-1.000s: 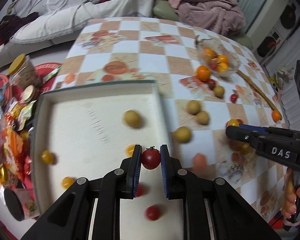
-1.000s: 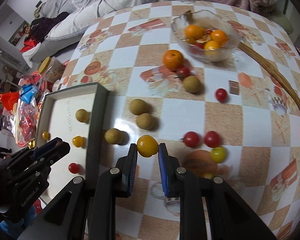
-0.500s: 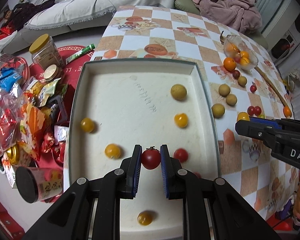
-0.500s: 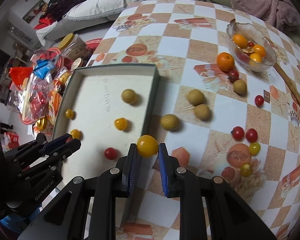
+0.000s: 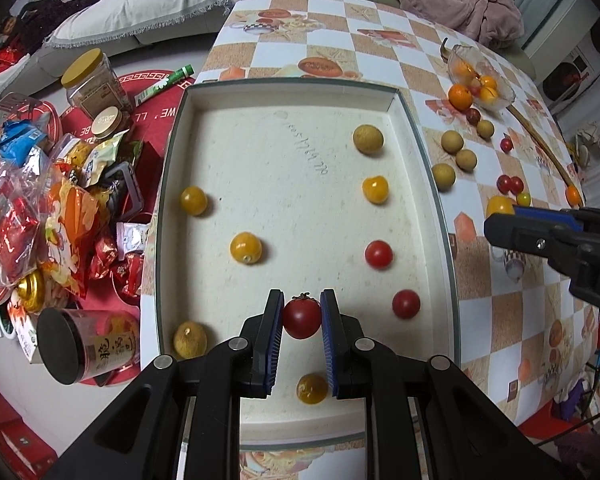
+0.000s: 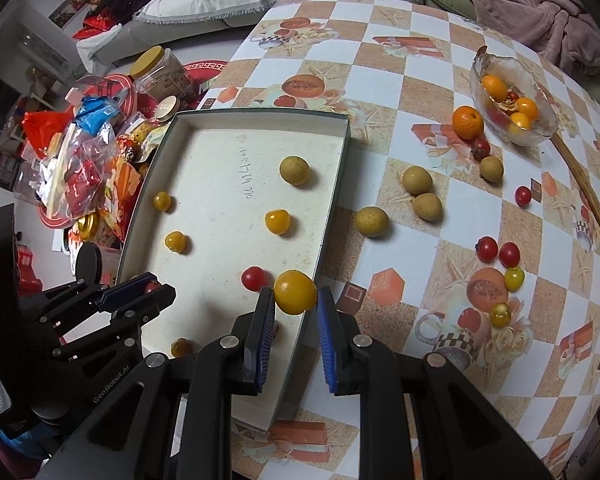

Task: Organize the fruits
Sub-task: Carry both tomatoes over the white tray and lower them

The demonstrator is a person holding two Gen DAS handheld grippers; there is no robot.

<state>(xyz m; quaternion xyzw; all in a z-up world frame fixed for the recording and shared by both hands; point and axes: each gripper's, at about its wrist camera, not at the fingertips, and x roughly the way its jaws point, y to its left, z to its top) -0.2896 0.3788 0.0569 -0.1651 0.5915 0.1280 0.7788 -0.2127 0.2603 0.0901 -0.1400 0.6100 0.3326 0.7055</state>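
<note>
My left gripper (image 5: 301, 317) is shut on a red cherry tomato (image 5: 302, 317) above the near middle of the white tray (image 5: 260, 160). The tray holds several yellow tomatoes, red tomatoes and tan round fruits. My right gripper (image 6: 295, 293) is shut on a yellow tomato (image 6: 295, 292) over the tray's right rim (image 6: 332, 196). In the right wrist view the left gripper (image 6: 156, 286) shows at lower left over the tray. In the left wrist view the right gripper (image 5: 504, 220) enters from the right edge with the yellow tomato (image 5: 498, 205) in it.
Loose fruits lie on the checkered tablecloth (image 6: 420, 80): tan fruits (image 6: 418, 180), red tomatoes (image 6: 498, 250), an orange (image 6: 467, 122). A glass bowl (image 6: 540, 134) of fruit stands far right. Snack packets (image 5: 40, 220) and jars (image 5: 88, 76) crowd the floor left of the tray.
Both grippers have moved left over the tray, each keeping its tomato. The left one went from the tray's right part toward its middle; the right one came from the tablecloth to the tray's rim.
</note>
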